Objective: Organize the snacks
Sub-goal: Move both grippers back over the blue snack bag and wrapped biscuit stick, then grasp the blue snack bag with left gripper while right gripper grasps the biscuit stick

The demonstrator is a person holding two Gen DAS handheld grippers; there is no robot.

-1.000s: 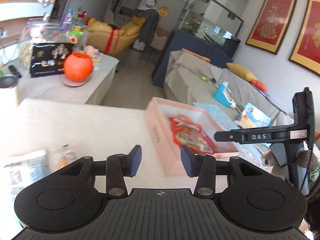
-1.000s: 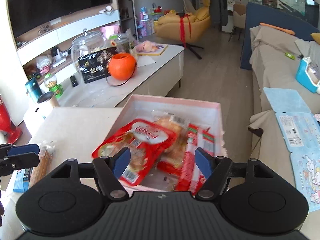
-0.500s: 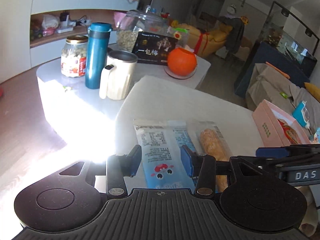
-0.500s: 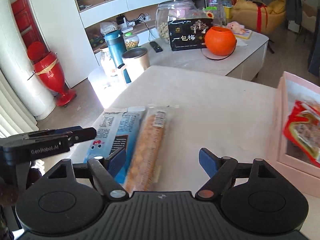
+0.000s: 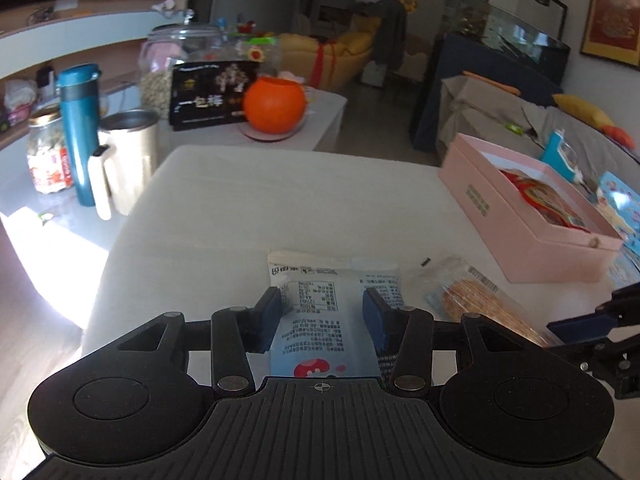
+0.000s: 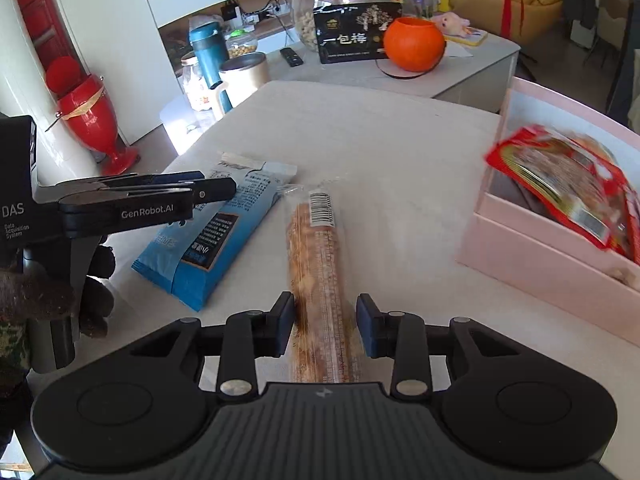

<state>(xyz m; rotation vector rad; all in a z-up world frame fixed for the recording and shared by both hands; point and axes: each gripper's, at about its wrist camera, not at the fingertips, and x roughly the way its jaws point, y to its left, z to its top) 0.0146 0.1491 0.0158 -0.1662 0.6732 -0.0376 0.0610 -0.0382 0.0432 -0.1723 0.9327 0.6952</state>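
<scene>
The right hand-held gripper (image 6: 324, 324) has just been closing, its jaws either side of the long clear-wrapped cracker stick pack (image 6: 318, 268); can't tell if the pads bite yet. The pack's long axis runs straight ahead on the white table (image 6: 380, 140). The left hand-held gripper (image 5: 322, 318) sits half open over the pale blue printed snack bag (image 5: 326, 320). The pink cardboard box (image 6: 532, 264) is off right, partly cut off.

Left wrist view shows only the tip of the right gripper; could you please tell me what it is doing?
Observer: The right gripper straddles the cracker pack; its jaws have just been closing, and whether the pads press yet is unclear.
Operator: Does the pack lie straight between the jaws?
Observer: Yes, lengthwise, with its barcode end away from the gripper.
Operator: Is anything else outside my view?
Observer: A red vase stands left of the table.
</scene>
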